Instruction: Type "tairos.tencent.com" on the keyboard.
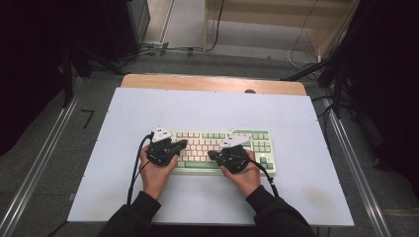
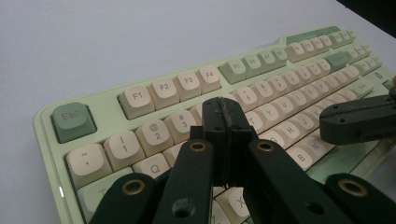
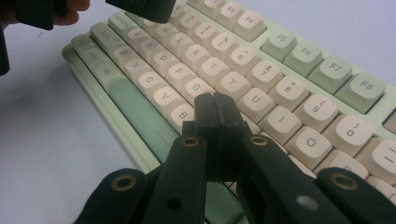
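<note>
Your left gripper and right gripper, low in frame, have jaws pressed together on nothing; closed tips make narrow prods for single keys. Both hover over the pale green plastic keyboard with cream keycaps at centre.

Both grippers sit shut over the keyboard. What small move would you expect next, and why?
Probably a short dip of the right gripper onto a key. Its jaws are closed into one blunt tip, poised just over the cream letter keys near H and B on the keyboard. The left gripper is shut too, over the number row, so either could press; which key is meant I cannot tell.
</note>
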Tool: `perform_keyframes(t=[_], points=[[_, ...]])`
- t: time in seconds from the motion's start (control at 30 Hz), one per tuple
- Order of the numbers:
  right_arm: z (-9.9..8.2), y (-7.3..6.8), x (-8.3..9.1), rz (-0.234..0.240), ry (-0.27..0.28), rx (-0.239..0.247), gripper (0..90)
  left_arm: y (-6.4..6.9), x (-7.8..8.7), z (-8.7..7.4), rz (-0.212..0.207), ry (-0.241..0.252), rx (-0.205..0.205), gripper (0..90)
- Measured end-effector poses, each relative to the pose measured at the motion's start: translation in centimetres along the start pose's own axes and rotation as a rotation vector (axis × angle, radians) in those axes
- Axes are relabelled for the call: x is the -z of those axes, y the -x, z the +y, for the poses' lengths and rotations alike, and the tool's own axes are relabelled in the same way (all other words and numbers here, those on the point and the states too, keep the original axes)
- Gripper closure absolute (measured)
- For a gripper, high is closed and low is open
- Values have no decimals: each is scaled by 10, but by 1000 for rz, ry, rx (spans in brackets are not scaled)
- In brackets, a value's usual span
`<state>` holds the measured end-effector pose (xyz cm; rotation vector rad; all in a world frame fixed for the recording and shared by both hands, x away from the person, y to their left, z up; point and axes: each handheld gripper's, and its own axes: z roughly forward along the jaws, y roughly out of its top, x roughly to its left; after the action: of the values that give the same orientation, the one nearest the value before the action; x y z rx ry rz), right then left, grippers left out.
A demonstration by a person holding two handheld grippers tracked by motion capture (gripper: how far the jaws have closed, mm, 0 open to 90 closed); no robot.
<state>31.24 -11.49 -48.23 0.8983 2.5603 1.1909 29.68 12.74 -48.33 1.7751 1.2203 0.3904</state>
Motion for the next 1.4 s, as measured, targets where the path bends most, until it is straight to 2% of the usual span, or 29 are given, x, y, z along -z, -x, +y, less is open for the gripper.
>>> perform_keyframes(t=[0.5, 0.77, 1.23, 1.4], points=[[-2, -4, -8, 4, -29, 17, 882, 0, 1, 0, -2, -1, -3, 900], [1, -2, 1, 1, 11, 5, 883, 4, 2, 0, -17, -2, -8, 900], [1, 4, 8, -11, 28, -11, 883, 8, 6, -3, -40, -8, -12, 900], [2, 7, 11, -20, 38, -19, 883, 12, 4, -8, -46, -27, -18, 900]])
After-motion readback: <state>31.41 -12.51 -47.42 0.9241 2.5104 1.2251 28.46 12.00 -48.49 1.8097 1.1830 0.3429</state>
